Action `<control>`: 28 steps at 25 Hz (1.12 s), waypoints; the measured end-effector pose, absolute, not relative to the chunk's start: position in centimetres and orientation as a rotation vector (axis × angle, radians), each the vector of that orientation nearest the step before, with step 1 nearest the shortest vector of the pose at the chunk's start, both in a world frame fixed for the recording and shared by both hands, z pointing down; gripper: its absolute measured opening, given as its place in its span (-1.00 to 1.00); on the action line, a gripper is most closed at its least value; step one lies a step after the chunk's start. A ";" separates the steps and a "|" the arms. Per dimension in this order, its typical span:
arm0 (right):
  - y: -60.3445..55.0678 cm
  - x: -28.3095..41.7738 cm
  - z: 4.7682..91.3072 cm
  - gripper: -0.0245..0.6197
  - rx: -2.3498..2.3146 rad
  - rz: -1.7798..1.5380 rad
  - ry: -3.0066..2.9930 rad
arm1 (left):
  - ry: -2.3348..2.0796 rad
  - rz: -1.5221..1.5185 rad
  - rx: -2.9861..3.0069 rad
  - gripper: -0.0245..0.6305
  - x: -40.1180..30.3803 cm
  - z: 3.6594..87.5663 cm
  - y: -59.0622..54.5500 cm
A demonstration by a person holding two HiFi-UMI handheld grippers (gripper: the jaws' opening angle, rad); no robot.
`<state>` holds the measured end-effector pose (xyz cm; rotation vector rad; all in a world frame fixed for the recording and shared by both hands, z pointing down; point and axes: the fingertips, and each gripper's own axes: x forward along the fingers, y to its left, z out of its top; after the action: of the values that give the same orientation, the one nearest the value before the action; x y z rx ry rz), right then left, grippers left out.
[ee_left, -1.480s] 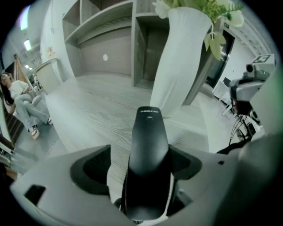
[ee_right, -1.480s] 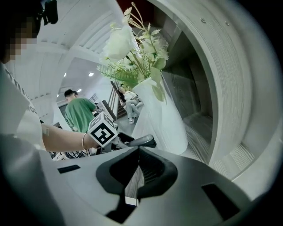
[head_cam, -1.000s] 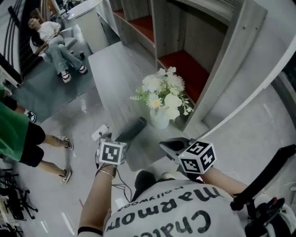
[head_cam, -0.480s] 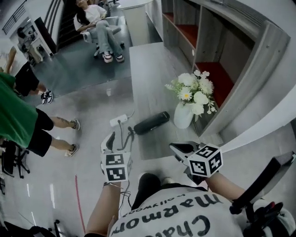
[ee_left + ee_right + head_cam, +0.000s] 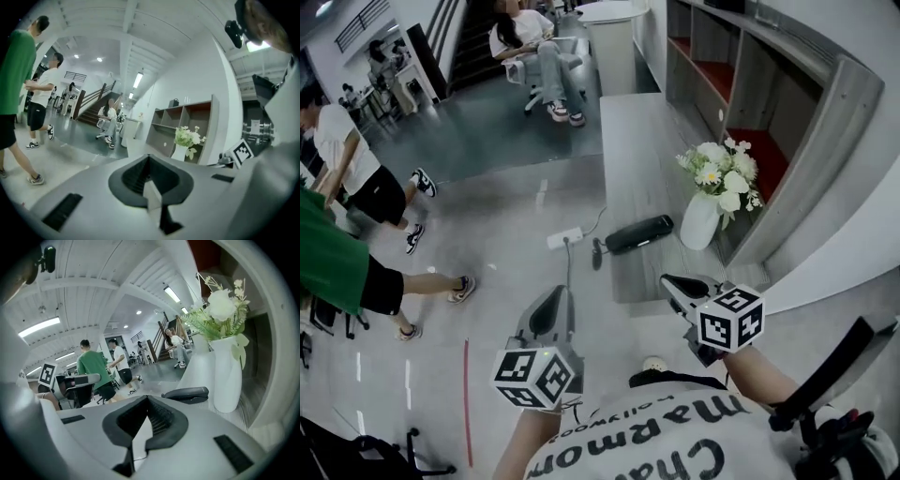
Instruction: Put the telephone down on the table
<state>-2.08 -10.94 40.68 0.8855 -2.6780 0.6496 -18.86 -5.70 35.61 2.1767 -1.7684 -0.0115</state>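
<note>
The dark telephone handset [image 5: 639,233] lies flat on the near end of the long grey table [image 5: 628,141], just left of a white vase of flowers [image 5: 701,220]. My left gripper [image 5: 555,302] hangs over the floor, well short and left of the table. Its jaws have just been closing, and they now stand shut with nothing between them [image 5: 150,159]. My right gripper [image 5: 675,284] hovers at the table's near edge, shut and empty [image 5: 147,400]. From there the handset [image 5: 186,393] lies ahead beside the vase [image 5: 228,380].
A grey shelf unit with red insides [image 5: 750,94] runs along the table's right side. A white power strip [image 5: 565,238] with a cable lies on the floor left of the table. People stand at the left [image 5: 337,262] and one sits at the back [image 5: 539,37].
My left gripper has drawn back from the telephone towards me and to the left, rising and closing. The handset stays on the table. The right gripper shifted only a little.
</note>
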 end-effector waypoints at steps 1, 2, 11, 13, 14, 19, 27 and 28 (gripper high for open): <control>-10.0 -2.3 40.7 -0.89 0.896 0.656 -2.675 | -1.744 -0.014 2.184 -0.90 -19.0 35.5 -4.3; -9.0 -2.5 40.7 -0.89 0.905 0.666 -2.672 | -1.724 -0.010 2.188 -0.90 -19.1 35.5 -2.9; 2.0 -3.7 43.3 -0.89 1.017 0.773 -2.599 | -1.673 0.062 2.108 -0.90 -21.7 38.7 10.4; 3.8 -3.8 44.3 -0.89 1.023 0.803 -2.581 | -1.663 0.068 2.092 -0.90 -21.8 39.8 12.1; 4.5 -3.9 44.8 -0.89 1.018 0.815 -2.573 | -1.657 0.069 2.088 -0.90 -21.7 40.3 12.7; 7.3 -4.1 46.5 -0.89 0.981 0.840 -2.540 | -1.619 0.057 2.085 -0.90 -21.1 41.7 14.9; 8.0 -4.4 46.8 -0.89 1.016 0.821 -2.526 | -1.592 0.067 2.093 -0.90 -21.1 42.3 16.2; 8.1 -4.5 46.7 -0.89 1.017 0.819 -2.525 | -1.591 0.067 2.098 -0.90 -21.2 42.2 16.3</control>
<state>-4.51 8.08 46.67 1.0166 -2.5254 0.8186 -21.15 16.26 42.18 2.0981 -1.5910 0.0671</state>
